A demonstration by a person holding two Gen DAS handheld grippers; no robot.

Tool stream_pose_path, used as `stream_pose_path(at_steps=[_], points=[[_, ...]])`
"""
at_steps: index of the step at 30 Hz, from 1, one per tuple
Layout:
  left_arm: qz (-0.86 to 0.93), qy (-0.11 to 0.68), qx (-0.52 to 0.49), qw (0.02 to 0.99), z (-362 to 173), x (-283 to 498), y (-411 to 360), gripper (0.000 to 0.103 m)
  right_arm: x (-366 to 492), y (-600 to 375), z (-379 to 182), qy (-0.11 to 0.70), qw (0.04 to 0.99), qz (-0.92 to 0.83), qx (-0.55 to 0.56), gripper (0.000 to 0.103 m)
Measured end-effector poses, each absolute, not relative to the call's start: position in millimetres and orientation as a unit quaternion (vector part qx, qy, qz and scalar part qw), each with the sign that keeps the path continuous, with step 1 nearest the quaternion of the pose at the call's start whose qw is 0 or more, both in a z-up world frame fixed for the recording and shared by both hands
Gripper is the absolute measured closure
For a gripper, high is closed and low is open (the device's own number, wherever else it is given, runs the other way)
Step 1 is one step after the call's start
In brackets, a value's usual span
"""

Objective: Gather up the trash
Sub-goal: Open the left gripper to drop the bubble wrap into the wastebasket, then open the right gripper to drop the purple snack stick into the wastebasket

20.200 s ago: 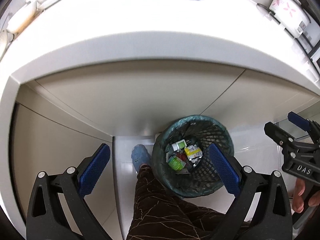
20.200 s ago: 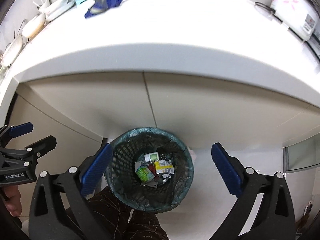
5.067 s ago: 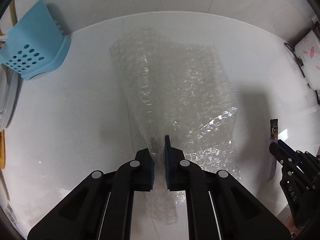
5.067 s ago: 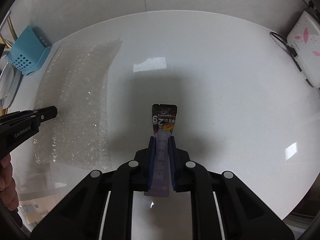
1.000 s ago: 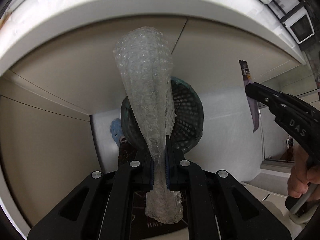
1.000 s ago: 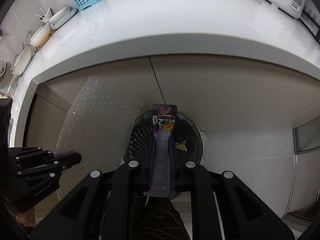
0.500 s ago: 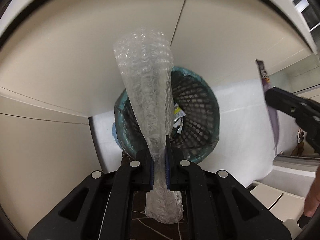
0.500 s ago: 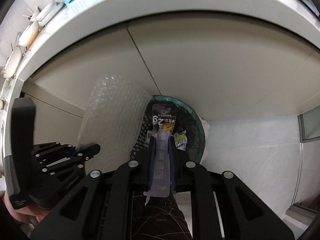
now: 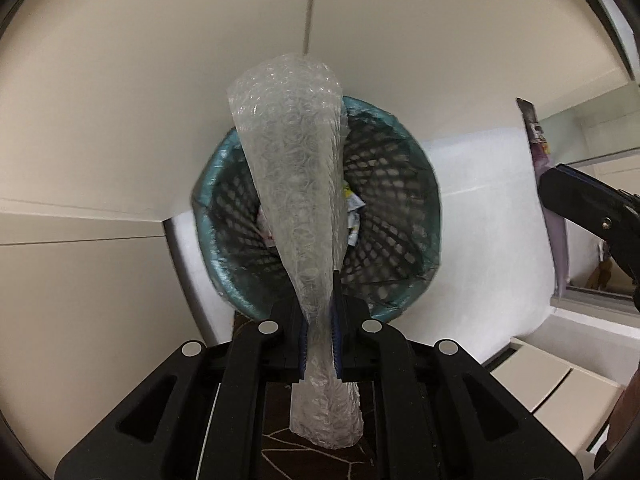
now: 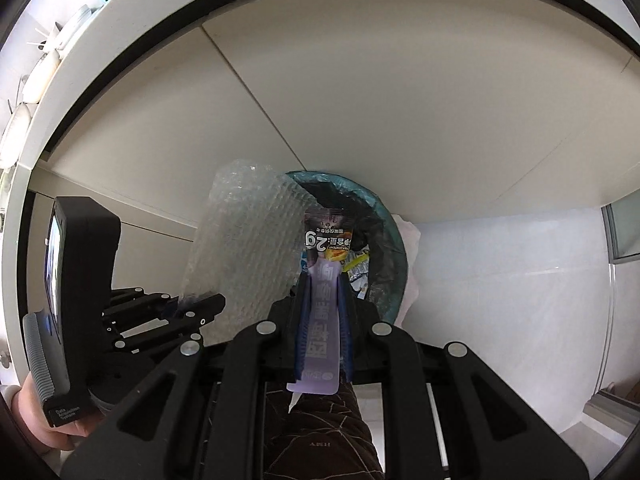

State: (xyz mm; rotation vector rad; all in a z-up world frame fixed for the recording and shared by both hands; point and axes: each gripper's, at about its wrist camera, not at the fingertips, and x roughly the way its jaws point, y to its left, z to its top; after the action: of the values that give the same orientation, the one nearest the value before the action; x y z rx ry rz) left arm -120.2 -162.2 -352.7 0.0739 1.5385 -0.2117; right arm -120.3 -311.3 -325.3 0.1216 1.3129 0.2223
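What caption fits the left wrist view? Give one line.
Left gripper clamps bubble wrap above the mesh trash basket.

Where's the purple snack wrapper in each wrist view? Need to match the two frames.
Left wrist: purple snack wrapper at the far right edge, standing up out of the right gripper.
Right wrist: centre frame, clamped between that gripper's fingers, its top over the bin.
Shared landmark: teal-lined mesh trash bin, with the bubble wrap across it.
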Motion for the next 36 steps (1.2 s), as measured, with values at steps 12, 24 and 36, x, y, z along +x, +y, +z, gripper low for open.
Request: stream_pose_path(at_steps=[12, 24, 36], points=[[-0.091, 0.65, 0.009, 0.754, -324.8, -121.0, -141.1, 0.03, -118.1, -299.7, -317.0, 0.6, 0.79, 0.117, 0.049, 0.089], [-0.024, 0.61, -0.052, 0.79, -283.1, -124.6, -73.9, 0.006, -104.2, -248.6, -337.5, 0.611, 0.777, 0.148, 0.013, 0.089], [-0.006, 0.614, -0.068, 0.786, -288.1, -129.4, -57.3, 0.006, -99.0, -218.0, -364.9, 0.631, 0.76, 0.156, -0.01, 0.082]])
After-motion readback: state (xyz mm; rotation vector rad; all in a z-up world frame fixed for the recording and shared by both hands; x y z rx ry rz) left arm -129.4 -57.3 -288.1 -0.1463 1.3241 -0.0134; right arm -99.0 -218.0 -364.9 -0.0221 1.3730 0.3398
